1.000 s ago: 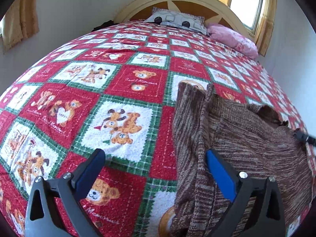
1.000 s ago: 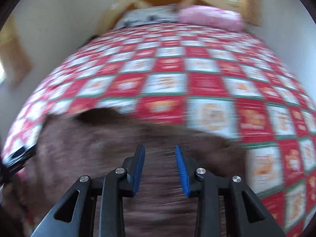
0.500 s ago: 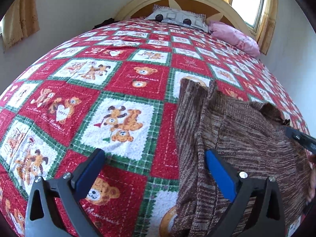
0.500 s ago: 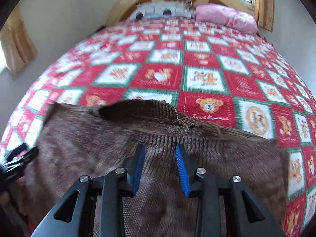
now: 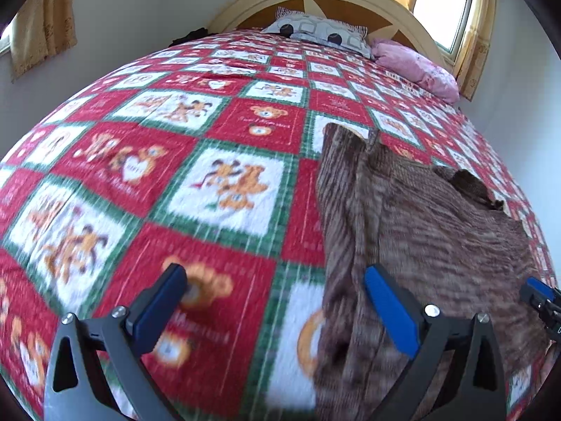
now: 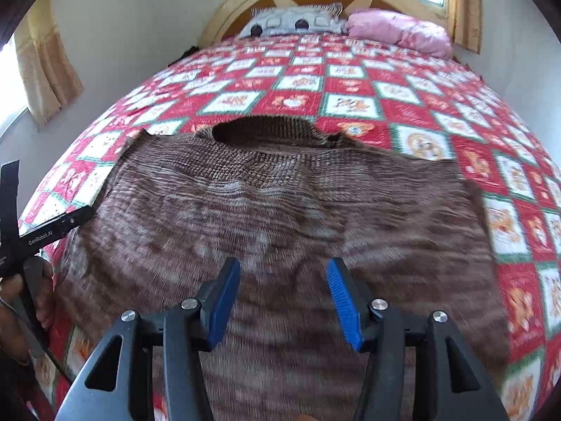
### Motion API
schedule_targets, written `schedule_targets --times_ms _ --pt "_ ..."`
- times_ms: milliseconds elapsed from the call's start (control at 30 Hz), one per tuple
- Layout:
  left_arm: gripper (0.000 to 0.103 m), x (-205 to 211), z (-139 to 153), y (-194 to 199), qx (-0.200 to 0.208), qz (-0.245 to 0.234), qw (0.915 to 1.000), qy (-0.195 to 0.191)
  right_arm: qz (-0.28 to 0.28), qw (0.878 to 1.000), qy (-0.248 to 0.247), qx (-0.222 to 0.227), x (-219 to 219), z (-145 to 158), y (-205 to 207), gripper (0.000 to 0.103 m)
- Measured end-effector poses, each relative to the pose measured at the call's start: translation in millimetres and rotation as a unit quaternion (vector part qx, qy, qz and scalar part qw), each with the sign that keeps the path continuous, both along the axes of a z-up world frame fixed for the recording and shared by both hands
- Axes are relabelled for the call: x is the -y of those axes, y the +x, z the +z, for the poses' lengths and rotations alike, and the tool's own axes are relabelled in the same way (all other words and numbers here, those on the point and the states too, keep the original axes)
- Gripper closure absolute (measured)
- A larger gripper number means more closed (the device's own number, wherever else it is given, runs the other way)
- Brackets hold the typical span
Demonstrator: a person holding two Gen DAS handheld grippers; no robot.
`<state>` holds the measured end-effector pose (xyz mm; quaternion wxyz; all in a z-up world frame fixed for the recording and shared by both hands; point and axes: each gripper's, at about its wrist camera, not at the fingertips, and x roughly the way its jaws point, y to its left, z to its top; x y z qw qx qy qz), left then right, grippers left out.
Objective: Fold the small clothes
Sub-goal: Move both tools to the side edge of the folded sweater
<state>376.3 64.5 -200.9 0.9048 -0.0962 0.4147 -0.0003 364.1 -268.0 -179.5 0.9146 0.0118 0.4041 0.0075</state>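
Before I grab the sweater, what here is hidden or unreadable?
- Brown knit sweater hem: cut off by the bottom edge, right wrist view.
- Its sleeves: unclear, folded under or out of frame.
- Near blanket squares: motion-blurred, left wrist view.
- Right tool: mostly cut off at the left view's edge.

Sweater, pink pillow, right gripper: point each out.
sweater [image 6: 280,210]: right wrist view, middle of the brown knit body.
pink pillow [image 6: 399,29]: right wrist view, centre of its top face.
right gripper [image 6: 283,300]: right wrist view, midway between the blue fingertips, jaws apart.
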Motion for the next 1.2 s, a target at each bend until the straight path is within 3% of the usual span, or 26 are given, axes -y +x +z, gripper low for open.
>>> schedule_targets --times_ms 133,233,433,700,833,1200 --pt "0.0 -0.3 -0.1 -11.9 0.003 -0.002 1.0 -0.002 -0.003 1.0 -0.026 0.003 4.8 -7.8 -29.4 0.045" --pt "0.0 5.0 -1.2 -9.8 -0.003 -0.003 0.9999 0.015 -0.006 0.999 -0.04 -0.01 10.4 -21.8 -31.6 0.045" --pt "0.0 8.2 -2.4 -7.6 -0.007 -0.004 0.9996 0.027 -0.017 0.997 -0.08 -0.014 -1.9 -21.9 -36.6 0.042" --pt "0.0 4.9 -3.5 -24.3 -0.012 -0.012 0.9996 0.023 -0.03 0.999 -0.041 0.01 4.0 -15.4 -58.3 0.039" --pt "0.0 8.6 -4.2 -31.8 -0.015 -0.02 0.9991 0.035 -0.046 0.998 -0.029 -0.009 12.4 -26.2 -54.7 0.035" --pt "0.0 13.2 -2.6 -31.9 -0.034 -0.041 0.9969 0.058 -0.012 0.997 -0.081 0.0 -21.5 -15.6 -71.8 0.034"
